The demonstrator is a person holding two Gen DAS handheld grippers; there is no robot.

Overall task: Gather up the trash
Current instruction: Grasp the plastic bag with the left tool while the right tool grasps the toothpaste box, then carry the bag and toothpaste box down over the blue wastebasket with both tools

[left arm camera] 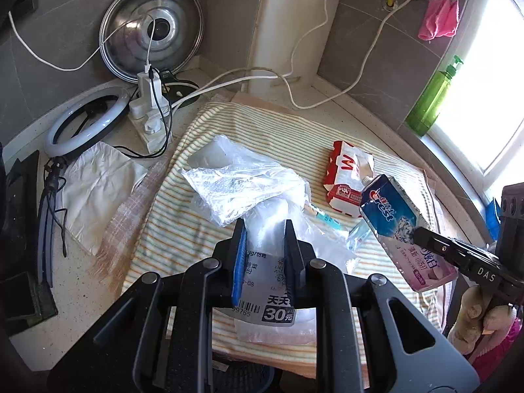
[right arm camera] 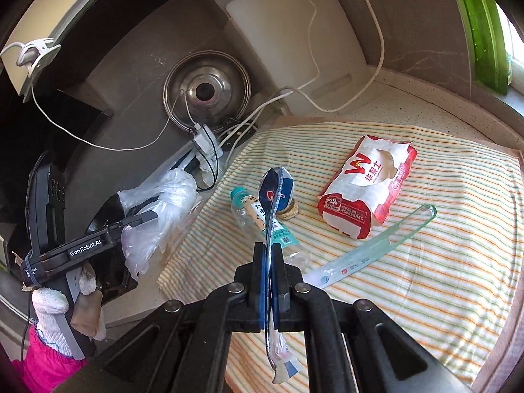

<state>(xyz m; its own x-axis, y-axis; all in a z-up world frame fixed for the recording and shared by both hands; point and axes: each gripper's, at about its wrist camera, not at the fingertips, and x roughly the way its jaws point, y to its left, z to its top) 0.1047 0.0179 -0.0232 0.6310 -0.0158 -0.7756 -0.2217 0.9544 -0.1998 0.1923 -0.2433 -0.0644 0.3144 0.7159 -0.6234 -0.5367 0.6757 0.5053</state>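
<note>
A: What is the biggest thing here?

B: The table (right arm camera: pixel 393 98). A striped cloth (right arm camera: pixel 442 262) lies on it, and the trash sits on the cloth.

A: What comes next in size?

B: The clear plastic bag (left arm camera: pixel 249 190). The left gripper (left arm camera: pixel 263 258) has its jaws clenched on the bag's edge and holds it up over the cloth. It looks like the bag is where the trash goes.

A: And after that?

B: A red and white wrapper (right arm camera: pixel 368 190) lies flat on the cloth, far from both grippers. Near it lies a small plastic bottle (right arm camera: pixel 265 226) on its side, and a long clear sleeve (right arm camera: pixel 376 249) lies just beside the bottle.

A: What does the other gripper hold?

B: The right gripper (right arm camera: pixel 268 275) has its jaws shut tight on a flat toothpaste tube (left arm camera: pixel 402 229). The tube is up in the air, just beside the bag.

A: So which step is this?

B: I think the tube is on its way into the bag.

A: What must happen next?

B: The bag's mouth looks crumpled, so the tube's end has to find the opening. Then the right jaws should let go. The wrapper, bottle and sleeve are not yet picked up.
</note>
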